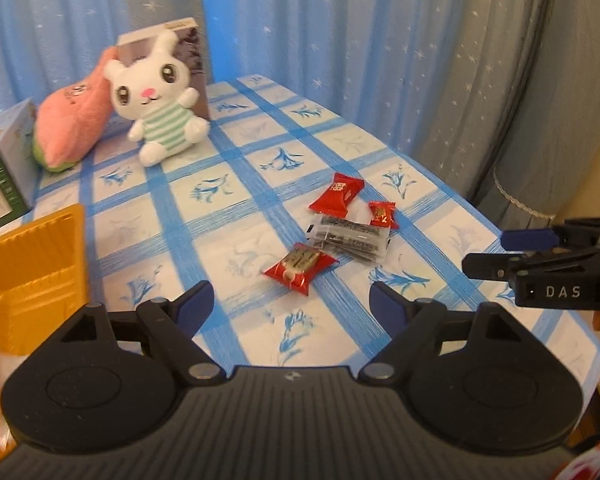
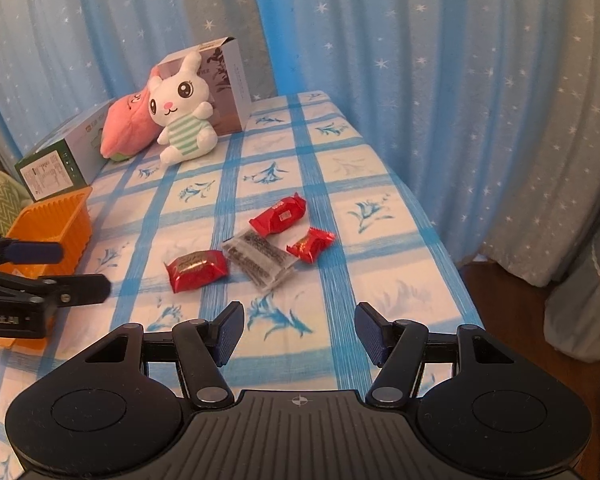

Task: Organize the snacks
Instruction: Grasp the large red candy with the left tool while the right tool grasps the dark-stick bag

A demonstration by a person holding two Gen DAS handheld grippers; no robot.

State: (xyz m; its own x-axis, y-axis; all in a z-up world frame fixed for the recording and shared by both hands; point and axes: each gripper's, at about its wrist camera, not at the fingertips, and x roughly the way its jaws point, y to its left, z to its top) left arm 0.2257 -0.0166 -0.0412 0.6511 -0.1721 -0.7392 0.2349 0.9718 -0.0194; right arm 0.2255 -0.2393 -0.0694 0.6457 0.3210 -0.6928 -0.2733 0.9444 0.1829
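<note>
Several snacks lie on the blue-checked tablecloth: a red packet [image 2: 278, 215] [image 1: 337, 194], a small red candy [image 2: 311, 244] [image 1: 383, 213], a clear packet of dark sticks [image 2: 261, 261] [image 1: 350, 239], and a red packet with a brown picture [image 2: 196, 270] [image 1: 300, 267]. An orange tray [image 2: 50, 224] [image 1: 28, 276] sits at the left. My left gripper [image 1: 292, 304] is open and empty, short of the snacks; it also shows in the right wrist view [image 2: 82, 268]. My right gripper [image 2: 299, 330] is open and empty in front of the snacks; it shows at the left wrist view's right edge [image 1: 488, 252].
A white plush rabbit [image 2: 182, 118] and a pink plush [image 2: 126, 126] lean on a grey box [image 2: 228, 84] at the back. A green-and-white box [image 2: 60, 160] lies behind the tray. Blue starred curtains surround the table; its right edge [image 2: 440, 232] drops to the floor.
</note>
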